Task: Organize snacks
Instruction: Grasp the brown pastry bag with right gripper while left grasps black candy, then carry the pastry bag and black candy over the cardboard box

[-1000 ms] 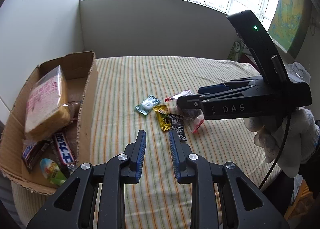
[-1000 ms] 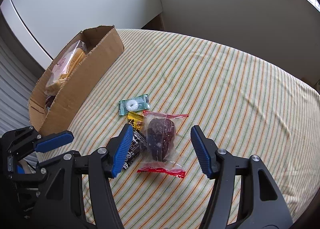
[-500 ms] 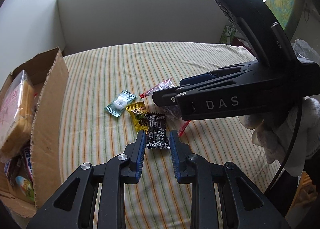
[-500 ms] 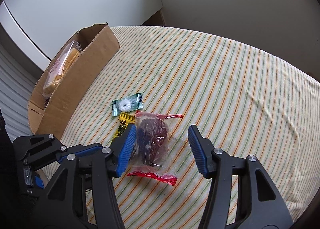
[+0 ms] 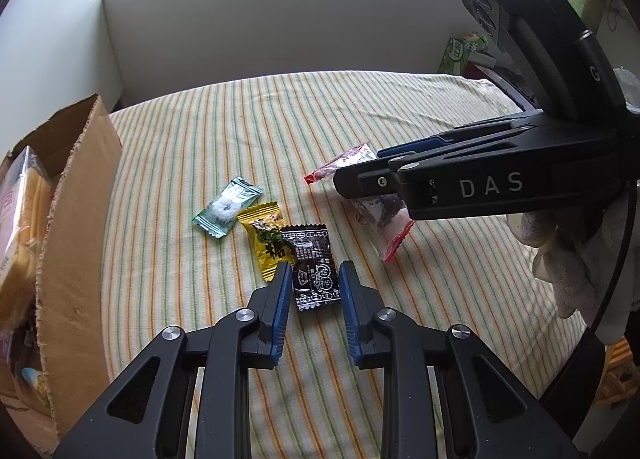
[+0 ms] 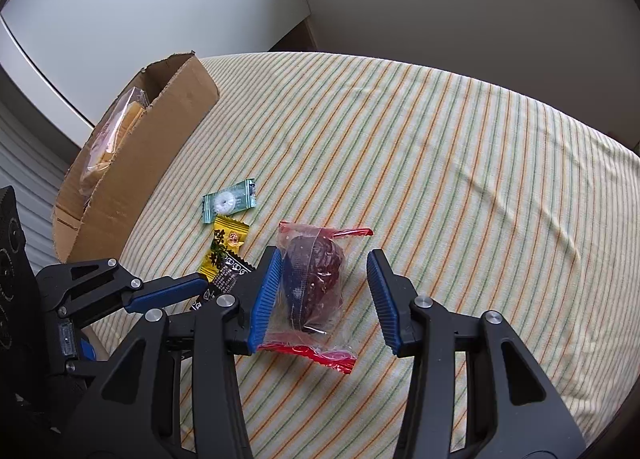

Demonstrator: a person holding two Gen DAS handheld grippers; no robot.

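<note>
Standing to the left of both tongs, the cardboard box (image 5: 76, 219) already holds several snacks. Right tongs (image 6: 322, 293) are released around the red-ended date packet (image 6: 314, 283); left tongs (image 5: 312, 283), released, straddle the black candy wrapper (image 5: 314, 271). Picking is in hand, I judge: each must clench, lift, then carry leftward to the box.

Left gripper (image 5: 312, 271): black frame, blue ribbed pads, silver screws. Right gripper (image 6: 324, 275): identical, marked "DAS", green LED, black cable. Hand (image 5: 576, 263): white knit glove.
</note>
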